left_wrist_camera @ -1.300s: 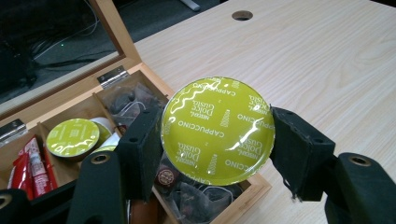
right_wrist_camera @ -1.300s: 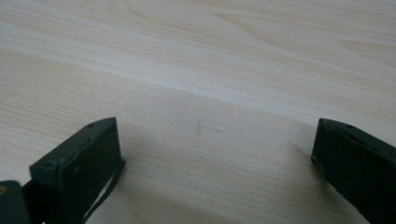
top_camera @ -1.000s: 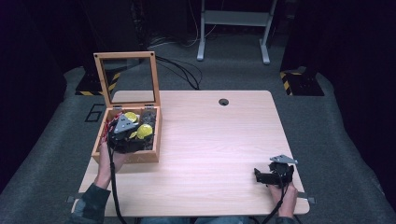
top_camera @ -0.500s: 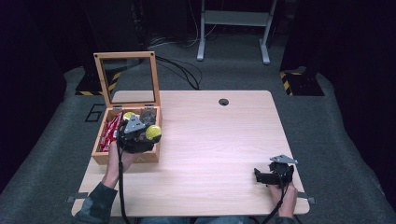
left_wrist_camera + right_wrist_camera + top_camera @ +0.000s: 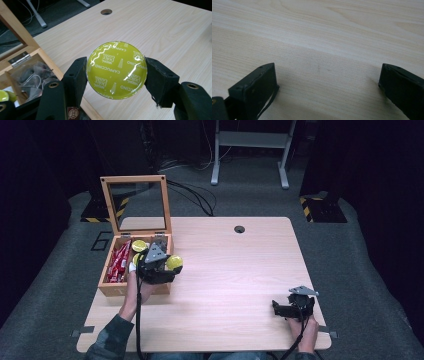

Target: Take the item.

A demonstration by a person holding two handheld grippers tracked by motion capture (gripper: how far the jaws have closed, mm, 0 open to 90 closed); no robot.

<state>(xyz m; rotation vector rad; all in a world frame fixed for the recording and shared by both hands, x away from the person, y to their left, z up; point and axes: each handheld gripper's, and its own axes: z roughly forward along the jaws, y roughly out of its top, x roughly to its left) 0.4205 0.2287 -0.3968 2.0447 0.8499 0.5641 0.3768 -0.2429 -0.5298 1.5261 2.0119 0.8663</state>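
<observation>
My left gripper (image 5: 170,265) is shut on a yellow-green coffee capsule (image 5: 175,262), held just past the right wall of the wooden box (image 5: 107,287). In the left gripper view the capsule (image 5: 116,70) faces the camera with its printed foil lid, pinched at both sides by the black pads (image 5: 75,77), above the table beside the box's edge (image 5: 50,60). My right gripper (image 5: 279,309) rests low at the table's front right. Its jaws stand wide open over bare wood in the right gripper view (image 5: 327,82).
The box's glass lid (image 5: 135,202) stands upright at its back. Inside lie red packets (image 5: 117,262) and another yellow capsule (image 5: 139,245). A round cable hole (image 5: 239,229) sits near the table's far edge. A metal stand (image 5: 250,140) is on the floor beyond.
My left gripper has carried the capsule rightward from over the box's inside to its right wall. The right gripper has stayed where it was.
</observation>
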